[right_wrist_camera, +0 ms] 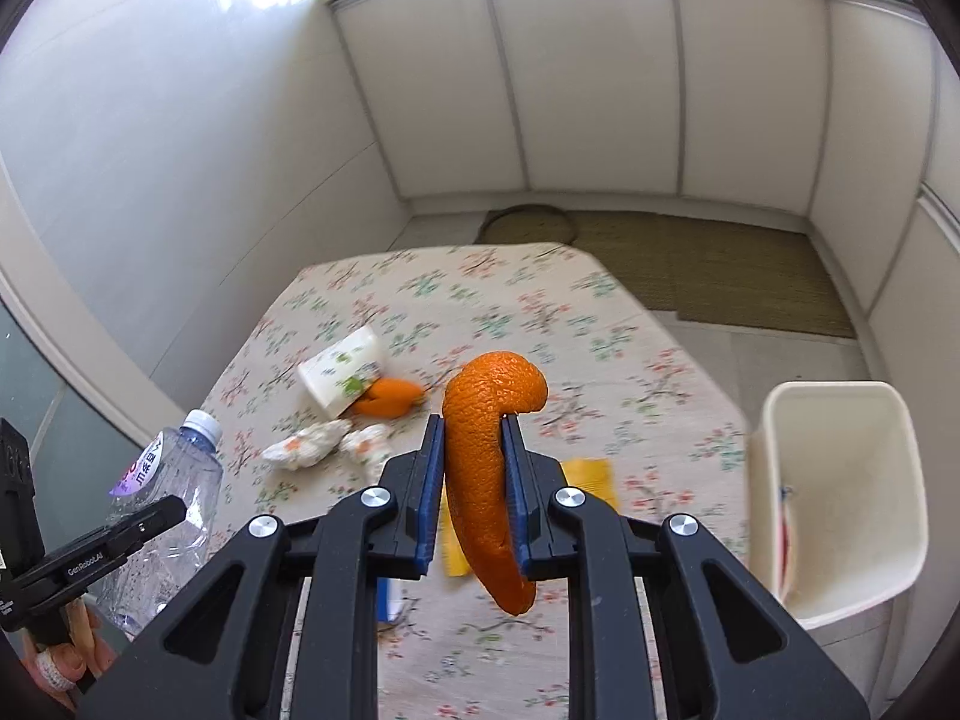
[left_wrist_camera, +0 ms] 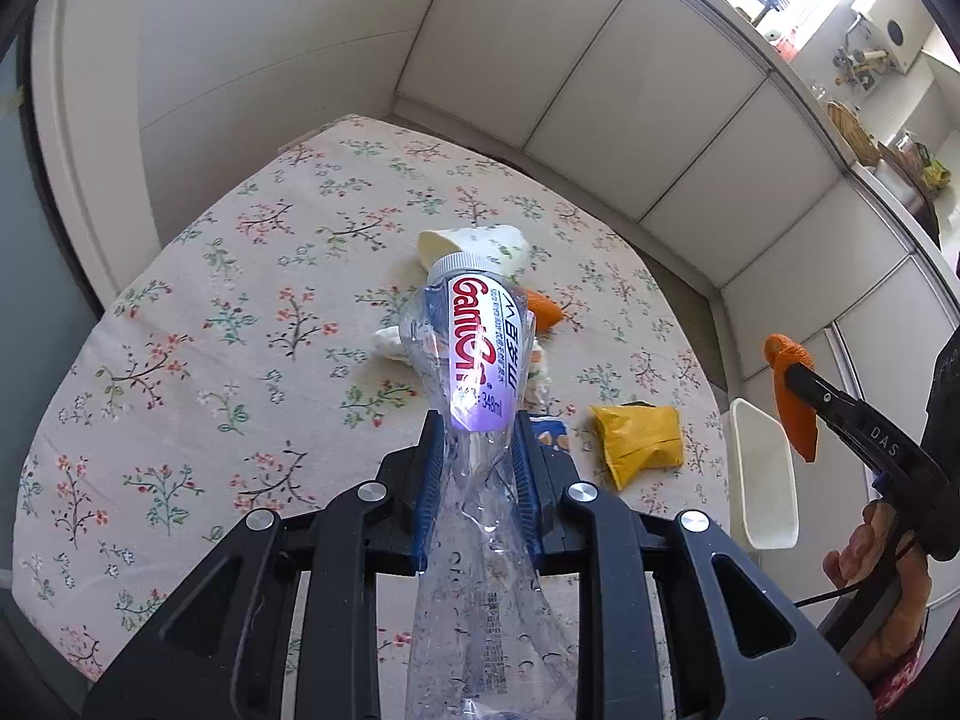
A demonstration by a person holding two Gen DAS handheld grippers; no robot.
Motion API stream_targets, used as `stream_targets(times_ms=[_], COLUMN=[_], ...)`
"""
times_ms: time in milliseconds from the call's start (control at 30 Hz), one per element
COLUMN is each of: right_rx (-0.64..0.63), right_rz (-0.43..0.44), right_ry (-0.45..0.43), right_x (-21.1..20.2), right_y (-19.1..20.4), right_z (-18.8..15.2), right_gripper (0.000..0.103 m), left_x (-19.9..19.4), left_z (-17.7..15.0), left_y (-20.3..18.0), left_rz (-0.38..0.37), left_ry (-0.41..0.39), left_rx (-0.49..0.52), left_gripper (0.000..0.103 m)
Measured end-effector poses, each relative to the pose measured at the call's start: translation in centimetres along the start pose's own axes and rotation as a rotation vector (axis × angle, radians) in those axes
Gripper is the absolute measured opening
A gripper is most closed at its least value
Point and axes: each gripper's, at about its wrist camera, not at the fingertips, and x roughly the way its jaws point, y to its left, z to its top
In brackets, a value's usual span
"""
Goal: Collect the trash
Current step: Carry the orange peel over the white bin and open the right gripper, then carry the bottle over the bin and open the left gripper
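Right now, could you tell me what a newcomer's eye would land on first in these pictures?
Probably the long curl of orange peel pinched in the right gripper above the floral tablecloth. Next, the crushed clear water bottle clamped in the left gripper. A white bin stands at the table's right edge.

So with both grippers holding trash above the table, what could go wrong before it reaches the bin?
1. The right gripper pinches a curled orange peel on a narrow strip; it may slip out.
2. The left gripper squeezes a crushed plastic bottle low on its body, so the capped end could swing or twist free.
3. The white bin stands beside the table edge; a drop may miss it.
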Motion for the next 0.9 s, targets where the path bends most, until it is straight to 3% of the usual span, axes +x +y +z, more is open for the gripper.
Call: stream_targets(times_ms=[367, 633, 667, 700, 767, 900], right_rx=[0.142, 0.309, 0.323, 0.341, 0.369, 0.379], right_rz=[-0.197, -0.379, -0.393, -0.404, -0.435, -0.475], right_ry=[-0.112, -0.107, -0.102, -0.102, -0.126, -0.172], right_x=[-5.4, -6.2, -6.3, -6.5, -7.5, -9.5], right_y=[-10.6, -19.5, -20.2, -21.0, -22.1, -23.0], right_z=[0.7, -0.3, -0.4, -0.5, -0.9, -1.2], right_gripper=[0.019, 0.022, 0.026, 0.044, 0.064, 0.081], left_x=[1.1, 3.1, 3.4, 3.7, 4.3, 5.2], left_z=[0.9, 0.5, 0.5, 0.4, 0.3, -0.1], left_y=[-8.2, -14.6, -15.6, -16.3, -18.0, -21.2], left_rz=[-0.091, -0.157, -0.168, -0.175, -0.194, -0.233], left_ry=[-0.006, 0.014, 0.017, 0.019, 0.024, 0.035], left_rx=[0.120, 0.205, 0.218, 0.227, 0.249, 0.285], left_gripper=[0.022, 0.022, 0.022, 0.022, 0.022, 0.022])
